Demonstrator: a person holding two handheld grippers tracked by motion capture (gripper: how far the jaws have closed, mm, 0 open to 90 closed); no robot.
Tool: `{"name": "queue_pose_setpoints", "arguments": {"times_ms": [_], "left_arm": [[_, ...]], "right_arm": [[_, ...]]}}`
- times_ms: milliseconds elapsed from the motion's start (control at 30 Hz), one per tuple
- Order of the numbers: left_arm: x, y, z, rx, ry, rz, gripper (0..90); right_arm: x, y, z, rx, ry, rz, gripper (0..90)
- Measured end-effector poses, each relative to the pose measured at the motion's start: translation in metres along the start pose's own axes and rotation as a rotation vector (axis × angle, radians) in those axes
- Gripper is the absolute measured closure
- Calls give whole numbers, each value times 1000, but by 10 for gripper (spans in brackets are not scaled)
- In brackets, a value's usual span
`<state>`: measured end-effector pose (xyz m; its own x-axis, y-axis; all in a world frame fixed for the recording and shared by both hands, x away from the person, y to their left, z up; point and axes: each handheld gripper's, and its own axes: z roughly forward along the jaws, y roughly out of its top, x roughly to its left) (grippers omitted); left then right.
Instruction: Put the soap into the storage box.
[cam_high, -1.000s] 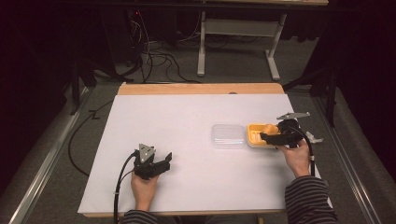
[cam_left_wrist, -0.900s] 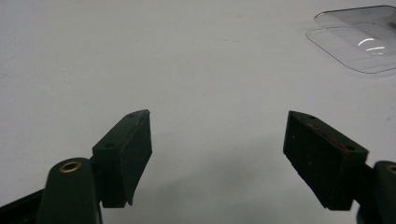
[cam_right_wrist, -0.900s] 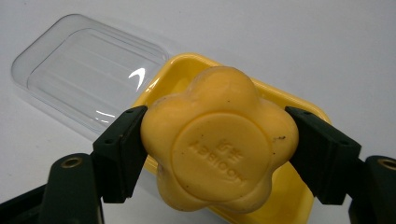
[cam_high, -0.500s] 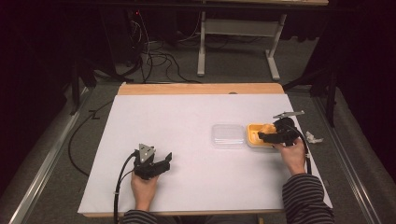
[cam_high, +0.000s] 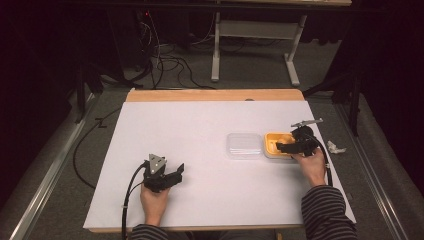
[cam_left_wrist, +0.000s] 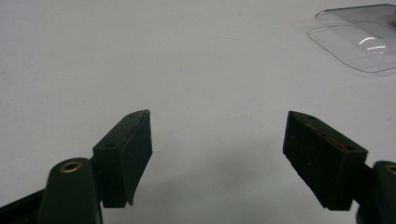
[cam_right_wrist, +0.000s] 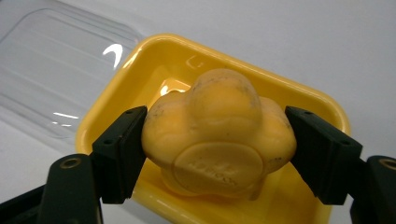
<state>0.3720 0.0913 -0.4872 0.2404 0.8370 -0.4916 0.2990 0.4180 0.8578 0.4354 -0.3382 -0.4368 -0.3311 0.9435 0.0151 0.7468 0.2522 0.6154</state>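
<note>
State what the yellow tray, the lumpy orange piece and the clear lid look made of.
Yellow tray: glossy moulded plastic, with bright glare inside. Orange piece: seemingly matte rubber or soft plastic, scuffed dark, embossed disc. Clear lid: thin transparent plastic, ribbed, with sharp highlights.

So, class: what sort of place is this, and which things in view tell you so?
Probably a lab or workshop set up for recording, not a home. A white-topped table stands on grey carpet among dark curtains, loose cables run over the floor behind it, and a person works hand-held grippers, left and right.

Lab | white-covered table (cam_high: 200, 150) | floor cables (cam_high: 165, 60) | dark curtains (cam_high: 40, 50)
</note>
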Motion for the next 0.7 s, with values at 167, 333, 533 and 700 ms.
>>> {"name": "queue_pose_setpoints", "arguments": {"times_ms": [167, 333, 533, 700], "left_arm": [[0, 0, 0, -1, 3, 1, 245], [0, 0, 0, -5, 2, 1, 245], [0, 0, -1, -3, 1, 6, 244], [0, 0, 0, -5, 2, 5, 244]], "right_arm": [[1, 1, 0, -17, -20, 9, 249], [5, 1, 2, -40, -44, 5, 247], [8, 0, 1, -53, -44, 4, 238], [9, 0, -9, -119, -43, 21, 234]]}}
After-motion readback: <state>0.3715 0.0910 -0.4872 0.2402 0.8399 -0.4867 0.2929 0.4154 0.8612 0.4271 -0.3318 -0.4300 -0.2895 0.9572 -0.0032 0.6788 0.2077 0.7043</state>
